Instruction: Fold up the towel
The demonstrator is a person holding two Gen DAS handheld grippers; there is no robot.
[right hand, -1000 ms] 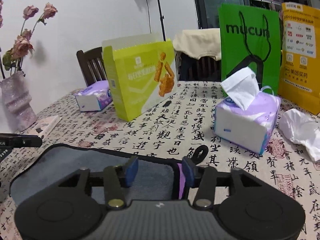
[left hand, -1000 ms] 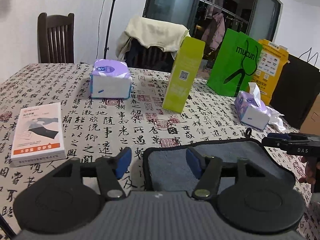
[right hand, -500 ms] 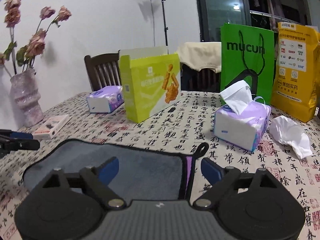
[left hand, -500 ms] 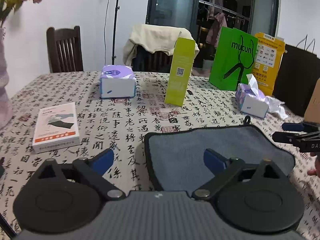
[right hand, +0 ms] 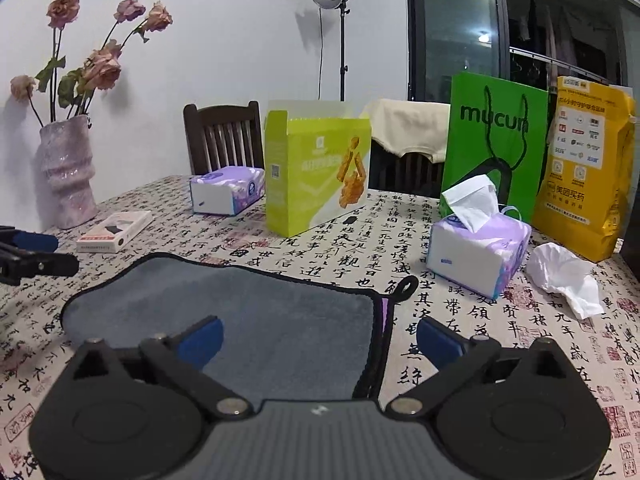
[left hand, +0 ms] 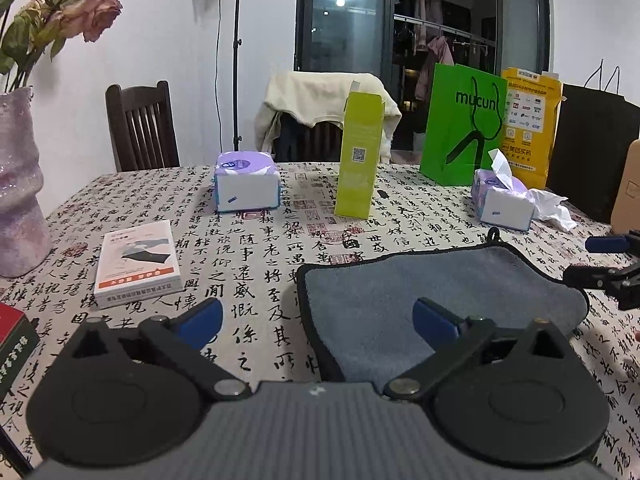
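Note:
A grey towel [left hand: 432, 280] with black trim lies folded flat on the patterned tablecloth; it also shows in the right wrist view [right hand: 256, 312]. My left gripper [left hand: 316, 322] is open and empty, raised over the towel's near left corner. My right gripper [right hand: 318, 338] is open and empty, raised over the towel's near right corner, where a purple tag and hanging loop [right hand: 404, 286] show. The right gripper's tips [left hand: 600, 264] appear at the right edge of the left view. The left gripper's tips [right hand: 32, 256] appear at the left edge of the right view.
On the table stand a yellow-green carton [left hand: 358, 156], two tissue packs [left hand: 246, 180] [left hand: 504, 200], a crumpled tissue [right hand: 568, 276], a green bag [left hand: 464, 124], a yellow bag [right hand: 588, 168], a white box [left hand: 136, 262] and a vase [right hand: 68, 172]. Chairs stand behind.
Both grippers have opened wide, let go of the towel and pulled back and up. The towel now lies flat on the table.

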